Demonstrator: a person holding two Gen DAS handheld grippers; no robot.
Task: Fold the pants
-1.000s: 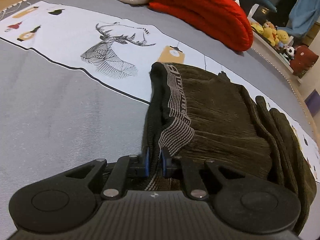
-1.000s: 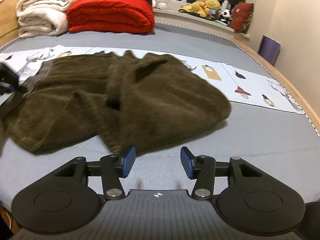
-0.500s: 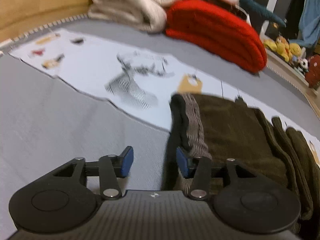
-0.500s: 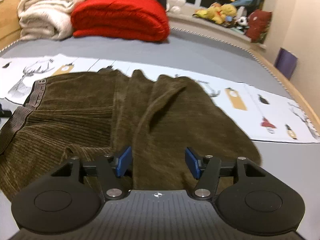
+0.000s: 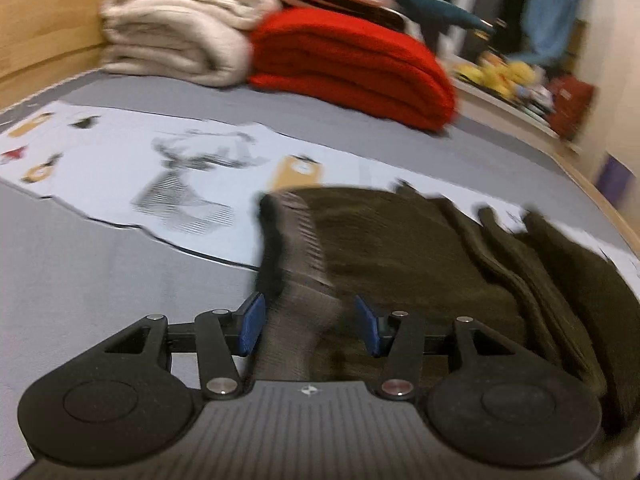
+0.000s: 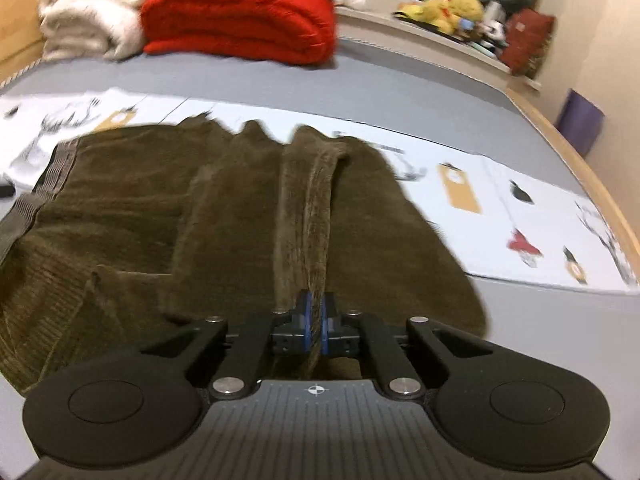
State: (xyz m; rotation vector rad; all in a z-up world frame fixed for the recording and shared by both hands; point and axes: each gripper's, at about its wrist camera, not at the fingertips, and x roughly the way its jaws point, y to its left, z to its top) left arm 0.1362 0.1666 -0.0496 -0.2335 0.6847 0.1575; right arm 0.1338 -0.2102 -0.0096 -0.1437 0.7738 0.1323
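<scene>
The pants [image 6: 168, 216] lie bunched on the grey bed [image 5: 80, 280], partly over a printed white strip that runs across it, with the waistband toward the left edge. The right gripper [image 6: 316, 322] is clamped narrow on a raised ridge of the brown fabric at the near side, probably to carry that part over for a fold. The left gripper [image 5: 306, 322] stands about half wide, its pads [image 5: 251, 322] either side of the waistband [image 5: 304, 264] without pressing it, so it looks to be letting go or lining up a new grip. A cream blanket [image 5: 176, 28] and a red blanket [image 5: 352, 64] sit stacked at the far edge. Both views are blurred, the pant legs are lost in the folds, and the near hem is cut off behind the grippers
</scene>
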